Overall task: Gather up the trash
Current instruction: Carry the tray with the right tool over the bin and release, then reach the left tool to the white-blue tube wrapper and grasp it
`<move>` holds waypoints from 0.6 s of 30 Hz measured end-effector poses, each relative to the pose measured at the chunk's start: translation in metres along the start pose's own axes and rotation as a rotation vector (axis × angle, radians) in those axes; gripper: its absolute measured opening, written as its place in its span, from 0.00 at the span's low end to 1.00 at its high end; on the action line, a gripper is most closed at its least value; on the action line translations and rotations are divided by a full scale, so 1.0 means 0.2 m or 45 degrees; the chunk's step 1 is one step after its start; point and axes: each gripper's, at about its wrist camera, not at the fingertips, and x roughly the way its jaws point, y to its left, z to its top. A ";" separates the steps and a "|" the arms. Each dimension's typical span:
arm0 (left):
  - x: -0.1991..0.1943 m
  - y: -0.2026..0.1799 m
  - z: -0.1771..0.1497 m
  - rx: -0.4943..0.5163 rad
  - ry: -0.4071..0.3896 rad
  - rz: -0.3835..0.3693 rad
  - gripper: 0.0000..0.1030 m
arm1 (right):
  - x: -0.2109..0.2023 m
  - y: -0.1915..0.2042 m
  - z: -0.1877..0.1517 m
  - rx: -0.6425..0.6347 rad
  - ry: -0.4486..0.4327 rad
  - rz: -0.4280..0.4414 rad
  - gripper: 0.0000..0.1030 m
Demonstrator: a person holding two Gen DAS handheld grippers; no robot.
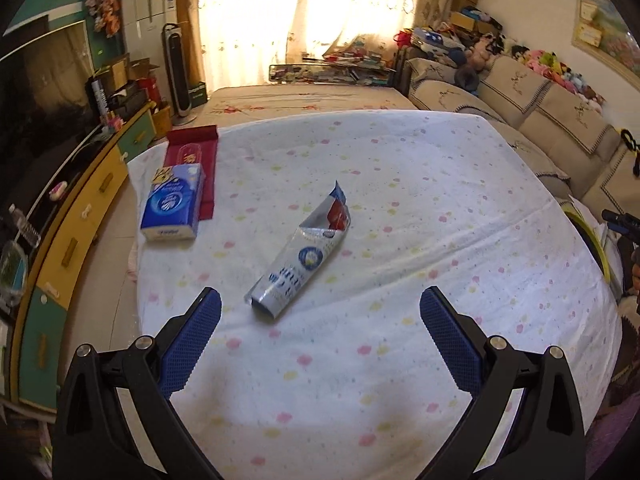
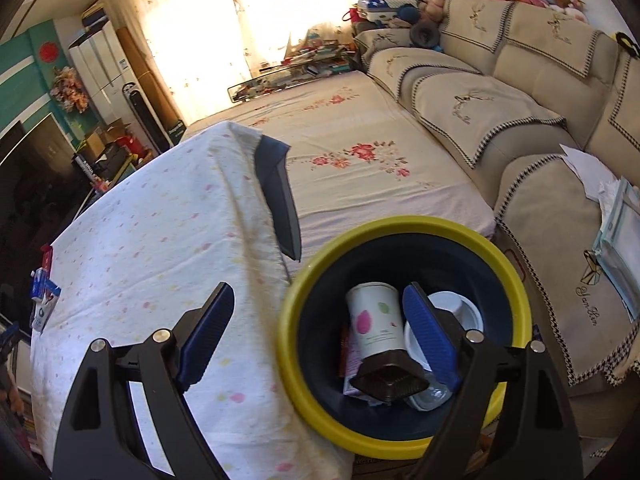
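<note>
A torn silver and blue wrapper (image 1: pixel 298 258) lies flat on the white dotted tablecloth (image 1: pixel 400 200). It sits just ahead of my left gripper (image 1: pixel 320 300), whose blue pads stand wide open and hold nothing. In the right wrist view my right gripper (image 2: pixel 320 294) is open and empty, with one finger over the table edge and the other over a yellow-rimmed dark bin (image 2: pixel 400 225). Inside the bin lie a white paper cup (image 2: pixel 374 320), a black square container (image 2: pixel 390 380), a white lid (image 2: pixel 456 306) and clear plastic.
A blue tissue pack (image 1: pixel 172 204) and a red box (image 1: pixel 192 156) lie at the table's far left. A dark flap (image 2: pixel 280 200) hangs by the table edge near the bin. A floral bed (image 2: pixel 360 152) and a beige sofa (image 2: pixel 520 120) lie beyond. A cabinet (image 1: pixel 80 220) runs along the left.
</note>
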 end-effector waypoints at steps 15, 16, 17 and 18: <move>0.44 0.02 0.23 0.199 0.201 -0.064 0.84 | 0.06 0.17 -0.05 -0.069 0.075 0.020 0.80; 0.46 0.03 0.23 0.200 0.211 -0.062 0.78 | 0.06 0.17 -0.05 -0.069 0.077 0.023 0.80; 0.47 0.03 0.23 0.199 0.219 -0.064 0.73 | 0.07 0.17 -0.05 -0.068 0.080 0.026 0.80; 0.48 0.03 0.23 0.200 0.219 -0.063 0.72 | 0.07 0.17 -0.05 -0.067 0.084 0.030 0.80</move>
